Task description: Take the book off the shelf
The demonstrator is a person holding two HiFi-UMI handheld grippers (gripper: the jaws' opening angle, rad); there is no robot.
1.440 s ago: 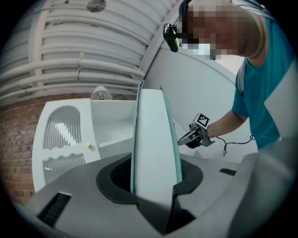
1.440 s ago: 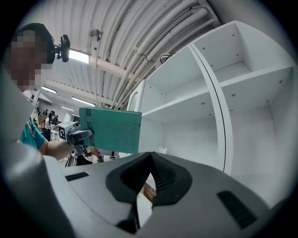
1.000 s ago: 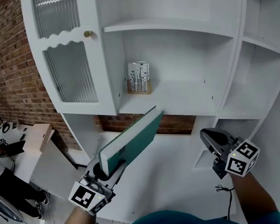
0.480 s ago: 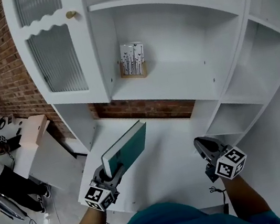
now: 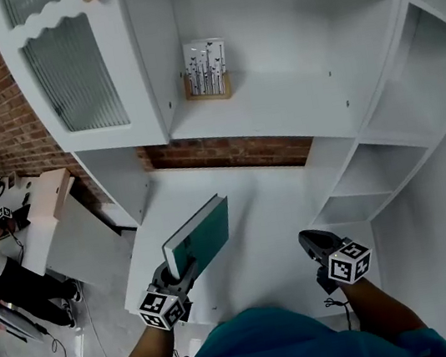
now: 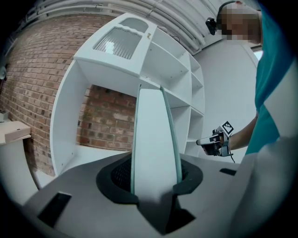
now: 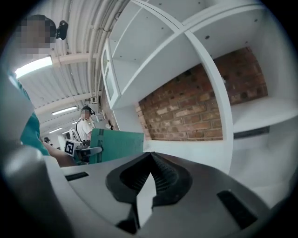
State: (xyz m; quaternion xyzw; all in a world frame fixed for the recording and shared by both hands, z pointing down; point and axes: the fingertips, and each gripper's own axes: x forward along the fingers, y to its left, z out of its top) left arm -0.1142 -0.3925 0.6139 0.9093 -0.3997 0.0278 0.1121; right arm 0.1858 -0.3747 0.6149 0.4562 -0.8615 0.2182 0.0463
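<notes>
The book (image 5: 203, 234) is already off the shelf (image 5: 280, 117), clamped in the left gripper (image 5: 178, 272) over the white counter (image 5: 274, 207), while the right gripper (image 5: 310, 243) is closed and empty; setting it down looks next.

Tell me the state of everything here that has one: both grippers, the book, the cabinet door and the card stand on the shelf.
Left gripper: shut on the teal book's lower end.
Teal book: off the shelf, held in the air, tilted up and away from the person.
Right gripper: shut, nothing between the jaws.
Glass cabinet door: closed.
Card stand: upright on the shelf, towards its left side.
</notes>
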